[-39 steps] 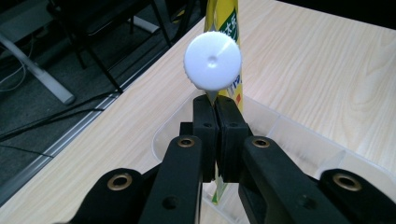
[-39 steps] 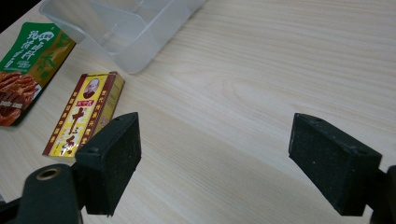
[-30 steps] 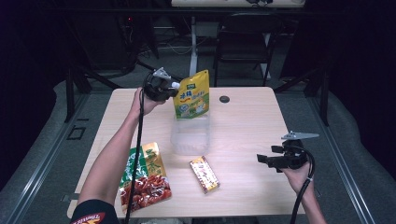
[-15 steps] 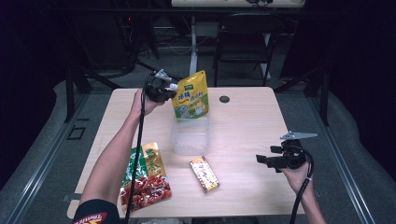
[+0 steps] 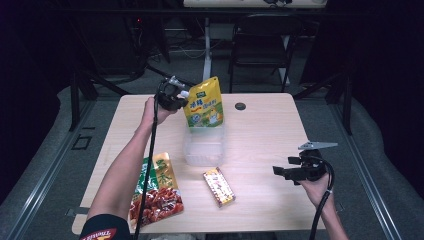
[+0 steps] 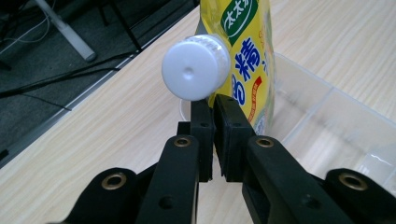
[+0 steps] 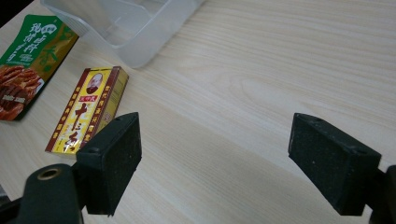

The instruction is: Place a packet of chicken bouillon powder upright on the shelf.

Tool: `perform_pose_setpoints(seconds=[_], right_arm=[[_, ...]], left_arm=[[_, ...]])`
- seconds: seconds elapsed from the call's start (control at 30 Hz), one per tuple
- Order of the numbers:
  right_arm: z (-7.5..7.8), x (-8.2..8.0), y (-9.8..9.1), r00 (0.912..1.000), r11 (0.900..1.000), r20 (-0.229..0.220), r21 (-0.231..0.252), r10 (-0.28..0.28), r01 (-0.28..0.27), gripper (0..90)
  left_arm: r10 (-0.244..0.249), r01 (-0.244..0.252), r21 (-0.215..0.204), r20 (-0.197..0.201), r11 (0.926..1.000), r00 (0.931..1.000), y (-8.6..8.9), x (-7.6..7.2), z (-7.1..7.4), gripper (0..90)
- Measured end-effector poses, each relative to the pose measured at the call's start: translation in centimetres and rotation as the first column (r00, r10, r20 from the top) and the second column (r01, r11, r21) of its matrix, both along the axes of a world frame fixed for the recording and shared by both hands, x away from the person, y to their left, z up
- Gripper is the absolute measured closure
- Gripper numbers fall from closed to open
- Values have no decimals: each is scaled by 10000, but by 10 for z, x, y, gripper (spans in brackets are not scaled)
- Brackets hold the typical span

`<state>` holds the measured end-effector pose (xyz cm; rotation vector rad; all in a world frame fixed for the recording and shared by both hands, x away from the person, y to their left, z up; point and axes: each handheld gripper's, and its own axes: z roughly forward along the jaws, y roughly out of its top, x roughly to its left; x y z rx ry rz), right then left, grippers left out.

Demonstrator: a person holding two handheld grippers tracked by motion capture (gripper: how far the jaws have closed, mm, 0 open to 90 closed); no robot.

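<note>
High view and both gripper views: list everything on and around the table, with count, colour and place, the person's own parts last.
Spouted pouch: one, yellow with white cap, held upright above the container.
Container: one, clear plastic, table centre.
Snack bag: one, green and red, lying at the near left.
Small box: one, yellow and red, lying flat near the container.
Round disc: one, dark, far side of the table.
Table: one, light wood.
Chair: one, dark, behind the table.
Left gripper: black, shut on the pouch's edge.
Right gripper: black, open, above bare table.

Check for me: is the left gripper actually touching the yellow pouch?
Touching. The left gripper view shows the left gripper shut on the edge of the yellow pouch, just below its white cap.
</note>
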<state>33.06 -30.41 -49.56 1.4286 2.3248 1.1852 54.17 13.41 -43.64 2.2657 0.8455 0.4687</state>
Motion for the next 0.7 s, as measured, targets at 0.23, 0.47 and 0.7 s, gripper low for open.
perform_pose_setpoints(seconds=[0.23, 0.47, 0.7], right_arm=[[0, 0, 0, 10000, 10000, -11, 35, 10, -10, 167], [0, 0, -1, 10000, 9999, 15, 111, -34, 34, 168], [1, -1, 1, 10000, 10000, 1, 13, 39, -39, 169]], left_arm=[[70, -72, -133, -138, 9999, 9999, 2, 1, -1, 737], [444, -446, -95, -175, 9990, 9989, 3, -4, 5, 339], [635, -639, -512, -90, 9966, 9979, 11, -14, 14, 178]])
